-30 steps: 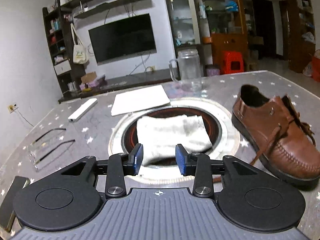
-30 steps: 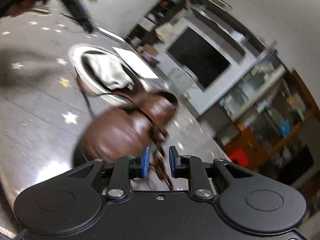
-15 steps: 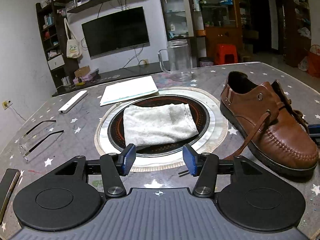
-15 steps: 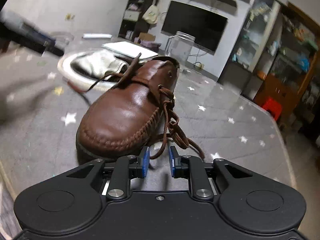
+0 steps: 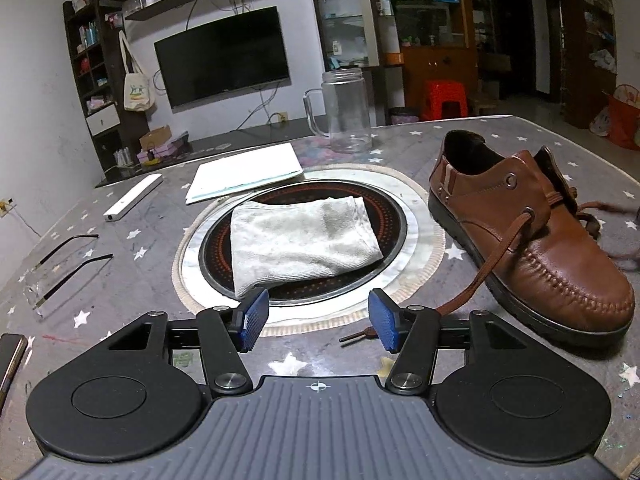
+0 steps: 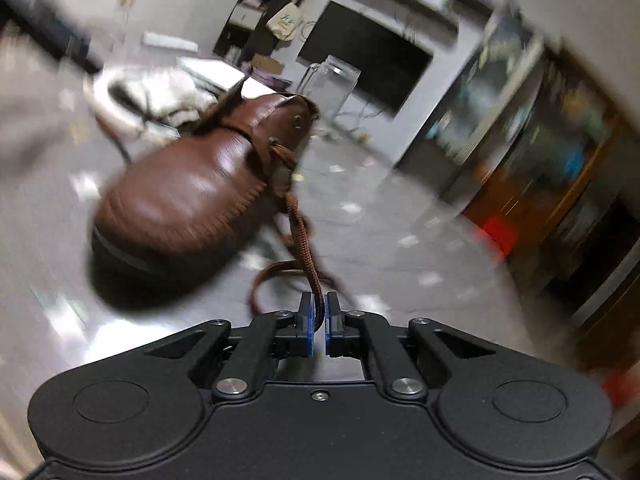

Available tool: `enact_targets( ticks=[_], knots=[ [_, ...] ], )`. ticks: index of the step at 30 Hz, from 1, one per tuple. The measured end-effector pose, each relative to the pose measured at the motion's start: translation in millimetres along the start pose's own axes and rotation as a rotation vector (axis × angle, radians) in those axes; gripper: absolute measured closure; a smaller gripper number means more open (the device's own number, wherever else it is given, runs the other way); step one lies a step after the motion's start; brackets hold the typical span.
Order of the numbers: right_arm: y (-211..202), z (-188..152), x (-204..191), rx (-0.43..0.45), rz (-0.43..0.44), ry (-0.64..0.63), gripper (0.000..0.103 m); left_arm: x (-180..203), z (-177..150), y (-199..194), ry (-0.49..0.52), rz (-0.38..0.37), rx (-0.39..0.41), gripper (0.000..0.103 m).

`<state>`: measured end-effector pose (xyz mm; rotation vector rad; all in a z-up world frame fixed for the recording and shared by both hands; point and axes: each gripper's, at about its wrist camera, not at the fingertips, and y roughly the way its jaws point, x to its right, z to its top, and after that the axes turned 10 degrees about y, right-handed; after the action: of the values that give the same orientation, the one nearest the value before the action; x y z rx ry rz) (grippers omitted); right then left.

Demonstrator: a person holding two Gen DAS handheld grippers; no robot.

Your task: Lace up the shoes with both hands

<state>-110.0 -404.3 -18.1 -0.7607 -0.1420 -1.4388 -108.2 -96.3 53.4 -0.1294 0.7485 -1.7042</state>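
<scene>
Brown leather shoe (image 5: 532,236) sits on the counter (image 5: 132,280), right of the towel (image 5: 300,236). Right hand-held gripper (image 6: 319,320) pinches one shoelace (image 6: 304,240) end; left hand-held gripper (image 5: 316,322) is spread near the other lace tip (image 5: 360,334). Advice: keep tension gentle and grip near the aglet so it threads the eyelet (image 5: 511,179) cleanly.

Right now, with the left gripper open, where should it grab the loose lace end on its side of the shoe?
Grip the lace just behind its tip, which lies flat near the left gripper. Come from above, fingers straddling it crosswise.
</scene>
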Motion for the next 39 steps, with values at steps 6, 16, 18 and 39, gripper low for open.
enact_targets(
  ticks=[6, 16, 18, 39],
  knots=[
    [-19, -7, -7, 0.136, -0.256, -0.22, 0.097, 3, 0, 2, 0.001, -0.003, -0.003, 0.045],
    [-49, -19, -23, -0.039, 0.139, -0.132, 0.08, 4, -3, 12, 0.009, -0.002, -0.004, 0.044],
    [-54, -15, -16, -0.057, 0.187, -0.066, 0.08, 4, -1, 11, 0.009, -0.005, 0.002, 0.043],
    [35, -2, 65, -0.236, 0.336, 0.419, 0.08, 22, 32, 7, 0.028, -0.14, 0.05, 0.043]
  ],
)
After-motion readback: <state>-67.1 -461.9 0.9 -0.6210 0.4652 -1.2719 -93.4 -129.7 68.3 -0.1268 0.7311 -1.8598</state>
